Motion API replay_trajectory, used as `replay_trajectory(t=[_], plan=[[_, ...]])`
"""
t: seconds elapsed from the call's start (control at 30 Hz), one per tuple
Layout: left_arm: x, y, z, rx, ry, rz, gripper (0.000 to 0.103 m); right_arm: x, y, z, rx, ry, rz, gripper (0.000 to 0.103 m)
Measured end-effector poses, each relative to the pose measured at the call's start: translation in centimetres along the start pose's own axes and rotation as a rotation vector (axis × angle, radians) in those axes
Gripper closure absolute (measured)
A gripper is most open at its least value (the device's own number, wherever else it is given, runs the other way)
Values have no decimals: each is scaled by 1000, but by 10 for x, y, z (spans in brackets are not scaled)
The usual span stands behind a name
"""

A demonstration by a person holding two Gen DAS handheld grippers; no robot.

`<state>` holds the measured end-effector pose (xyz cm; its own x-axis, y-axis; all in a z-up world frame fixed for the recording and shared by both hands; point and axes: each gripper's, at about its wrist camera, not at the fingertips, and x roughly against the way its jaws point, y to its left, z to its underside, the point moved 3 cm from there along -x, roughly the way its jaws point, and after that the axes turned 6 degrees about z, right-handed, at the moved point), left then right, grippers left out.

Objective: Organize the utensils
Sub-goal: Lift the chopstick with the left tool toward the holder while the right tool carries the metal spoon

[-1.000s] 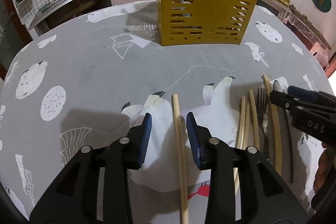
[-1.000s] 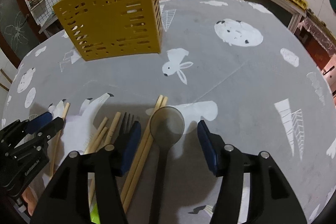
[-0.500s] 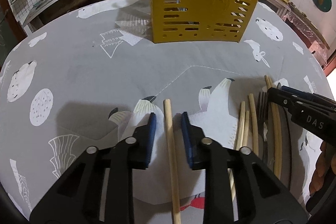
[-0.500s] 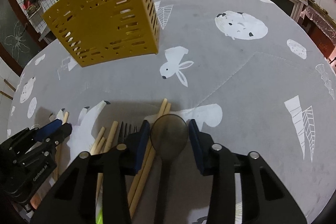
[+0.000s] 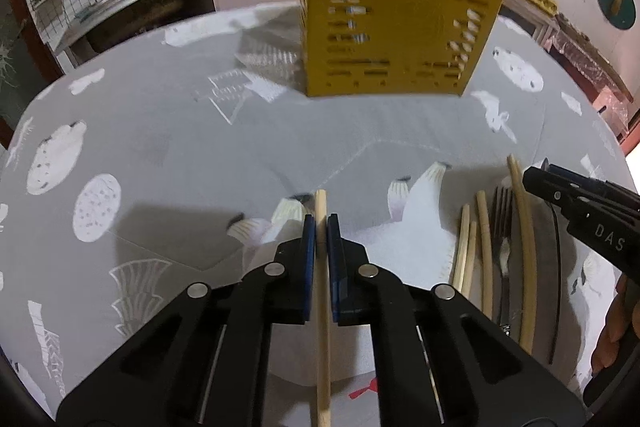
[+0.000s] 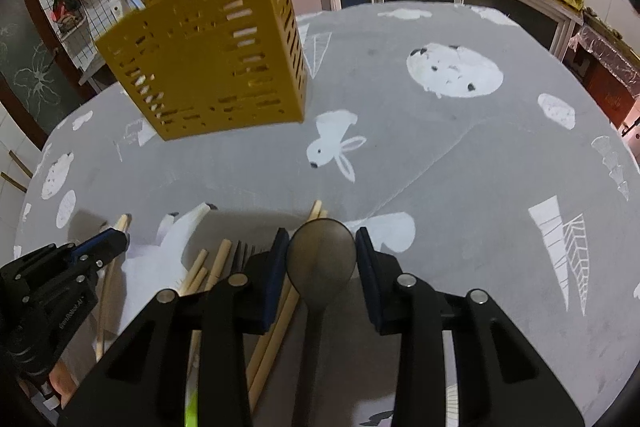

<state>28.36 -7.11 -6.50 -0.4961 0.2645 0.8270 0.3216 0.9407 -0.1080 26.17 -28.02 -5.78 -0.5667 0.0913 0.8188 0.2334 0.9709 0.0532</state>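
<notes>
Both grippers clamped on utensils, ready to lift toward the holder

The left gripper (image 5: 321, 227) pinches a lone pale wooden chopstick (image 5: 322, 307); the right gripper (image 6: 321, 251) grips the bowl of a dark grey plastic spoon (image 6: 321, 259). Both utensils lie near on the grey printed tablecloth (image 6: 460, 155); the slotted yellow plastic utensil holder (image 6: 216, 67) stands far. Lift straight up, keeping the remaining chopsticks and fork (image 5: 503, 223) undisturbed. Both grippers angle steeply down.
</notes>
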Motion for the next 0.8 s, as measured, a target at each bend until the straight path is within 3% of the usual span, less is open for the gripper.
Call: replay_trajectory(t=[0.3, 0.5, 0.8], plan=[[49, 18, -15, 51, -213, -31, 98, 34, 0, -13, 50, -185, 60, 69], [83, 30, -21, 67, -371, -73, 98, 64, 2, -17, 75, -359, 85, 69], [108, 41, -13, 98, -498, -45, 98, 95, -1, -17, 84, -509, 74, 69]])
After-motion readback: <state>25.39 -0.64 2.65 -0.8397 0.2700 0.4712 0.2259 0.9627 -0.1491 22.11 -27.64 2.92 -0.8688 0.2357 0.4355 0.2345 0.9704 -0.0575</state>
